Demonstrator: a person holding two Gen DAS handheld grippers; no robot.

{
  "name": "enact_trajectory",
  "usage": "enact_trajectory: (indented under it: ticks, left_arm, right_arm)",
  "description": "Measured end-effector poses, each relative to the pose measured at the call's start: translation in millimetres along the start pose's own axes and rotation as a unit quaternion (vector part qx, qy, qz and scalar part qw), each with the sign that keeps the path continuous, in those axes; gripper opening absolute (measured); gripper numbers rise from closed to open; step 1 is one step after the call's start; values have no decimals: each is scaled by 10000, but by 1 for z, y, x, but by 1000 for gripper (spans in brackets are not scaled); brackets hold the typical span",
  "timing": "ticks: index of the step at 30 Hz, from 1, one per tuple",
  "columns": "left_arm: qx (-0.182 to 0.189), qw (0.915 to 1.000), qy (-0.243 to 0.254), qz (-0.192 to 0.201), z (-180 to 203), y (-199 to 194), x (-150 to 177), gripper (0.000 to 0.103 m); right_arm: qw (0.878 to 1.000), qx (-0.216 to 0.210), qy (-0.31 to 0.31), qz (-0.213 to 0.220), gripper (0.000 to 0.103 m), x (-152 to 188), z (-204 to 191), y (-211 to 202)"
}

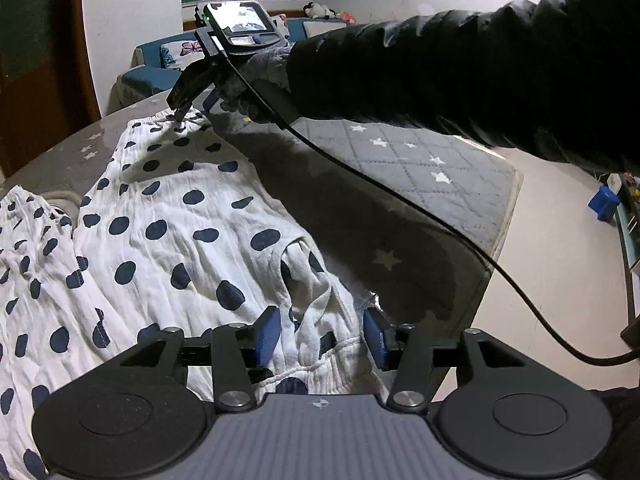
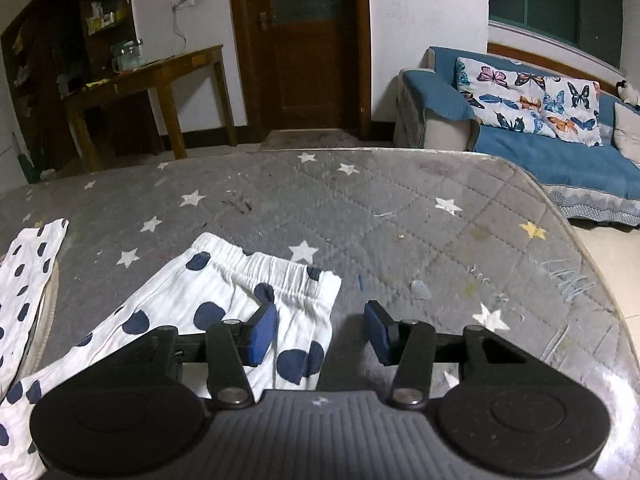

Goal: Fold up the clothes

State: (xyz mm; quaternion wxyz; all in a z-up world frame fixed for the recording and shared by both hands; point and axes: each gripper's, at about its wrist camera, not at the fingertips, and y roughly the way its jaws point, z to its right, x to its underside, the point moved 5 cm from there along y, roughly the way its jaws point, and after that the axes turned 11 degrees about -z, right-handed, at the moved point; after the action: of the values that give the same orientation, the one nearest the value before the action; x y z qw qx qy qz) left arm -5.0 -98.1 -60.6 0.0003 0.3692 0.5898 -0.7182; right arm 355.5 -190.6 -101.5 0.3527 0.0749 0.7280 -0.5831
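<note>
A white garment with navy dots lies crumpled on a grey star-patterned mattress. My left gripper hovers over its near bunched edge. A fold of the cloth sits between the blue pads, which do not clearly pinch it. At the far end, my right gripper points down onto the elastic waistband. In the right wrist view the right gripper stands open over the waistband corner. Its left pad is above the cloth, its right pad above bare mattress.
A black padded sleeve and a cable cross above the mattress. Another dotted piece lies at the left. Beyond the mattress edge stand a blue sofa, a wooden table and a door.
</note>
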Motion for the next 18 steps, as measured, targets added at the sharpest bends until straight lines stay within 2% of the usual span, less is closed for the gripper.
enact_trajectory:
  ticks: [6,7,9,13,15,18]
  left_arm:
    - [-56,9998,105,-127,2,8,-1,47]
    - [-66,9998,111,-128,1,8,-1,43]
    - [-61,9999,68,-101,-1,8,-2,34]
    - [75,9998,-184,-20,-11,4,-3,15]
    - [153,9993,-324,59,-15,-1,-3,12]
    - [250,9981,-533,199,-24,-12,-2,11]
  right_arm:
    - [9999,-16,78,73,32,-2,1,4]
    - [9999,0,73,91,30,-2,1,4]
    - [9999,-13,127,108,18,-3,2,5]
    - [9997,35,216,51,13,-6,2,5]
    - [9996,81,269,11,9,-9,1,2]
    - [9995,175,272,6,8,-17,-2,-6]
